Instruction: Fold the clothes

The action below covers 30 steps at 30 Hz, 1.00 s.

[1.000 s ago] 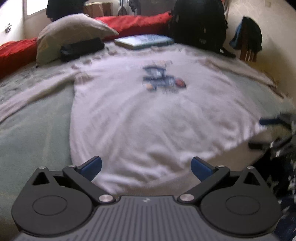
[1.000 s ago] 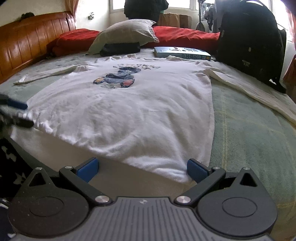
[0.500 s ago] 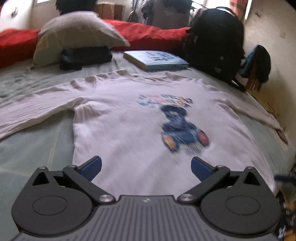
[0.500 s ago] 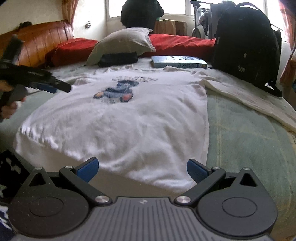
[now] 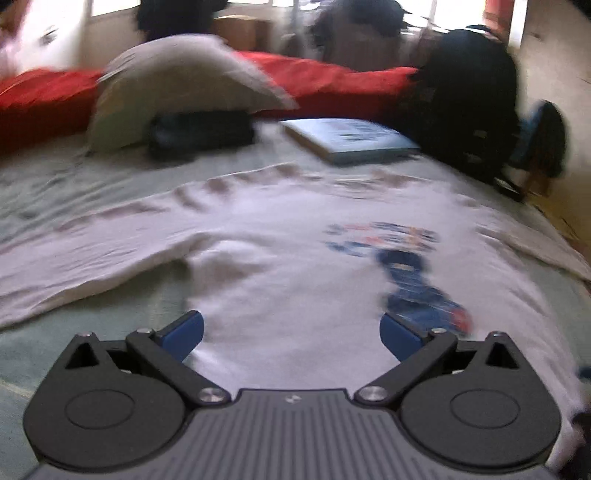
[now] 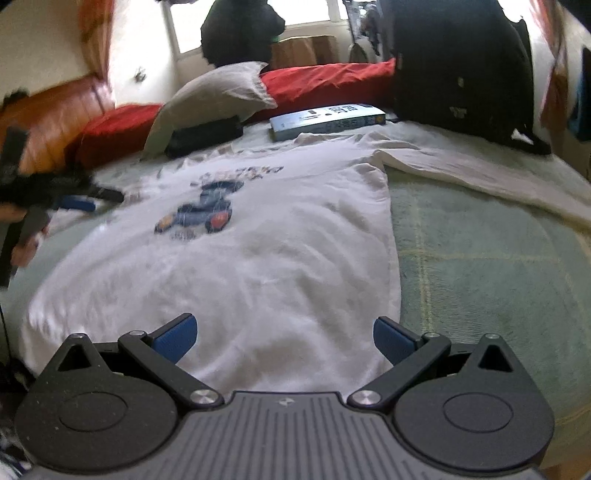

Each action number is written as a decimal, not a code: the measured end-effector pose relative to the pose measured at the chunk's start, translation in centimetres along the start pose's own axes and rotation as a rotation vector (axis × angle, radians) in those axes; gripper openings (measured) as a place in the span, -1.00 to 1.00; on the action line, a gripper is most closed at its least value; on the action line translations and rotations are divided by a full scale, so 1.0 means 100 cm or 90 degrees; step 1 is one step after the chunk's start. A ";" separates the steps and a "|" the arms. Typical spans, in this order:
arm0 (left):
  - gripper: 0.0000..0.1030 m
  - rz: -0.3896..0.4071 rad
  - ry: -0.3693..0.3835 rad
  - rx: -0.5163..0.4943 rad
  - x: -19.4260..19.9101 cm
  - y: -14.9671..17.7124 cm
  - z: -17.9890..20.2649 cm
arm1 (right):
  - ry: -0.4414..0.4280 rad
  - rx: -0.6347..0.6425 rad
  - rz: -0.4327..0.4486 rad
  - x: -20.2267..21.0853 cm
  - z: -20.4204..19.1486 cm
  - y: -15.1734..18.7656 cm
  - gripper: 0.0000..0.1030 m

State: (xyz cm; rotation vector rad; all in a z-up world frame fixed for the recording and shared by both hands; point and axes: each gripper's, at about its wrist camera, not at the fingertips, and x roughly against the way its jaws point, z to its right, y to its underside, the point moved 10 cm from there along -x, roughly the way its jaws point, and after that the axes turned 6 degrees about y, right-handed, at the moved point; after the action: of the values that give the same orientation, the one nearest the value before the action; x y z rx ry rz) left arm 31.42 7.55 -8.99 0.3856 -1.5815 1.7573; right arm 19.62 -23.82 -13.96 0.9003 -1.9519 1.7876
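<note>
Now, the left claw (image 5: 291, 332) hangs with its jaws spread and nothing between them, above the left chest of the white long-sleeved shirt (image 5: 295, 266). That shirt lies flat, face up on the green bed (image 6: 480, 258), sleeves stretched out. Further right, the right claw (image 6: 284, 334) hovers released over the hem's right part.

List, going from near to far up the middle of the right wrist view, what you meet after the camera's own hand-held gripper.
Right hand-held gripper → white long-sleeved shirt → car print on the shirt → book → red cushion → window.
</note>
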 end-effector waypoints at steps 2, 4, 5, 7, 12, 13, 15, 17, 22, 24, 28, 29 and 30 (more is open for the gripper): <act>0.98 -0.010 0.027 -0.049 0.011 0.011 0.024 | -0.011 -0.015 0.004 0.002 0.000 -0.002 1.00; 0.99 -0.037 0.037 -0.111 0.018 0.032 0.047 | -0.013 -0.016 0.005 0.003 -0.002 -0.002 1.00; 0.99 -0.054 0.032 -0.137 0.018 0.045 0.055 | -0.014 -0.015 0.005 0.003 -0.003 -0.002 1.00; 0.99 -0.085 0.020 -0.186 0.019 0.071 0.067 | -0.020 -0.009 0.003 0.003 -0.008 -0.001 1.00; 0.99 -0.095 -0.014 -0.182 0.033 0.119 0.071 | -0.039 0.033 0.003 0.002 -0.029 -0.005 1.00; 0.99 -0.090 -0.012 -0.163 0.037 0.123 0.069 | -0.042 0.045 0.003 0.001 -0.034 -0.005 1.00; 0.99 -0.092 -0.007 -0.129 0.045 0.126 0.064 | -0.050 0.069 0.002 0.000 -0.043 -0.004 1.00; 0.99 -0.085 -0.022 -0.122 0.053 0.125 0.061 | -0.045 0.086 -0.014 -0.006 -0.047 0.003 1.00; 0.99 -0.073 -0.010 -0.091 0.054 0.125 0.061 | -0.025 0.127 -0.034 -0.013 -0.044 0.028 1.00; 0.99 -0.079 -0.007 -0.074 0.050 0.130 0.064 | -0.026 0.133 -0.028 -0.008 -0.042 0.032 1.00; 0.99 -0.063 -0.018 -0.076 0.053 0.126 0.069 | -0.022 0.107 -0.034 0.000 -0.035 0.028 1.00; 0.99 -0.056 -0.017 -0.075 0.056 0.123 0.070 | -0.023 0.097 -0.032 0.001 -0.032 0.025 1.00; 0.99 -0.046 -0.018 -0.077 0.059 0.119 0.071 | -0.023 0.088 -0.030 0.001 -0.030 0.020 1.00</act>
State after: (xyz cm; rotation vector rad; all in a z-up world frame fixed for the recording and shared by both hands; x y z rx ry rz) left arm 17.56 2.90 -12.41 0.4062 -1.6644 1.5986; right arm 17.76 -20.91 -14.97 1.0200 -1.8307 1.9100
